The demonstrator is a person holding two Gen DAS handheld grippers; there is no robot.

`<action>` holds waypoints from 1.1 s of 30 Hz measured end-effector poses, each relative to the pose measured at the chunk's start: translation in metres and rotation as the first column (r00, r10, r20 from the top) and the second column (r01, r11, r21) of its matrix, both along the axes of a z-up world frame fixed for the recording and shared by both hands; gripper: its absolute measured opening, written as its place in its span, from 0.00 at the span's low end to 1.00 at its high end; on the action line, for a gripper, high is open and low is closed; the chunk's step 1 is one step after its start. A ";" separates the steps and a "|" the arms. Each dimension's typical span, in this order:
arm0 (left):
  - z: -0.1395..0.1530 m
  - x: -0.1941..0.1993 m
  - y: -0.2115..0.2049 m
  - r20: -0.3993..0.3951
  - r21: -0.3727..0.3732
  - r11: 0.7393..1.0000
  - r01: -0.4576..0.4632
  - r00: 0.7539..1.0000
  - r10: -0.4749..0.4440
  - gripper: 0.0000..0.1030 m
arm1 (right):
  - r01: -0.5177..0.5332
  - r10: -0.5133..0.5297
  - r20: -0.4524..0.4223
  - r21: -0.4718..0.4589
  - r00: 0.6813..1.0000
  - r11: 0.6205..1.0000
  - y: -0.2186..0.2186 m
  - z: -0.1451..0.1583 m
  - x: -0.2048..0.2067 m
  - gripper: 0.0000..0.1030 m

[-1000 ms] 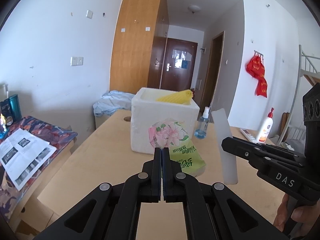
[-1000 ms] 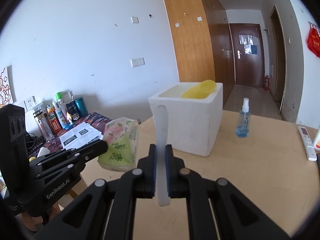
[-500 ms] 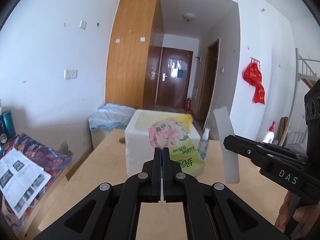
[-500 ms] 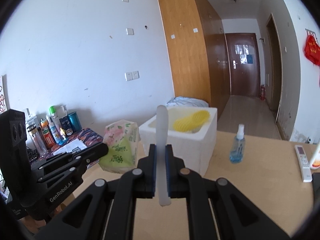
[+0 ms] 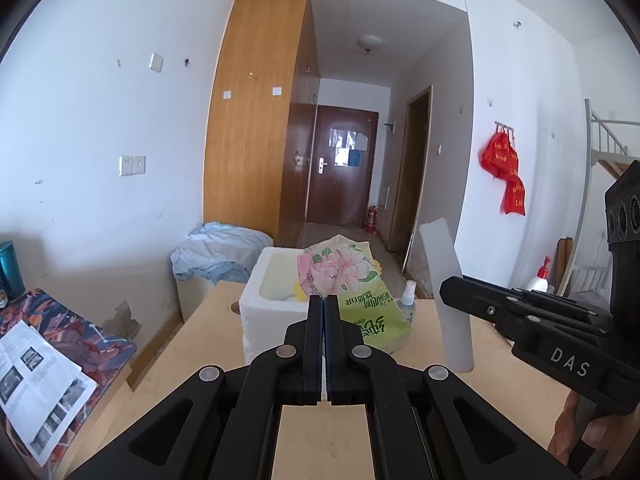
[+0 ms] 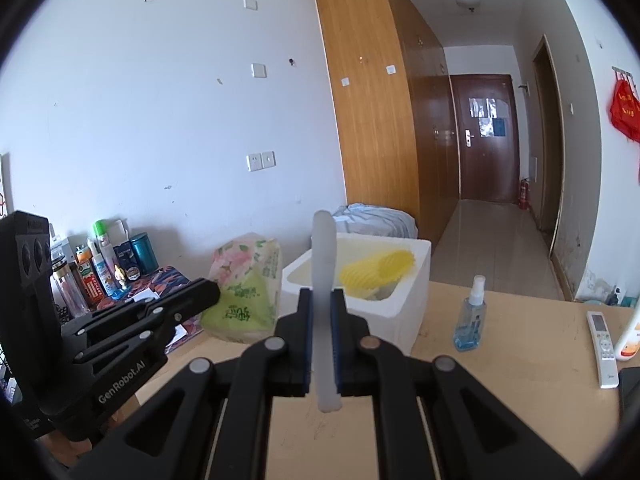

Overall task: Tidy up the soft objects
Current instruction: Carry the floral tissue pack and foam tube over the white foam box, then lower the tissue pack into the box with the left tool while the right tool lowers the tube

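Both grippers are higher than a second ago, so the white foam box with the yellow thing inside now sits lower in view. The left gripper pinches the flowery tissue pack above the table. The right gripper squeezes a white foam strip.

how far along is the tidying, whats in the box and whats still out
Done: a yellow ribbed item already lies in the white foam box. In hand: the left gripper is shut on the floral tissue pack, the right gripper on a white foam strip, both held above the table. Left: putting both in.
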State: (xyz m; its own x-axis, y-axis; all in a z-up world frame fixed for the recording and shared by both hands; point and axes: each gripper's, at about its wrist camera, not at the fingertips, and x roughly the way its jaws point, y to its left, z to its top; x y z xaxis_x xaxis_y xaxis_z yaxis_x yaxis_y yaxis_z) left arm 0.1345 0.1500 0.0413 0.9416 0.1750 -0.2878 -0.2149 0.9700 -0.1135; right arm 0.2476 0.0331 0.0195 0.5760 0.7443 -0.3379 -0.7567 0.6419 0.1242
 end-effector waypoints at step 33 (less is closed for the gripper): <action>-0.010 0.107 0.042 -0.070 -0.002 1.000 0.022 0.997 -0.022 0.00 | 0.075 -0.077 -0.054 -0.031 0.996 0.997 0.051 -0.009 0.088 0.10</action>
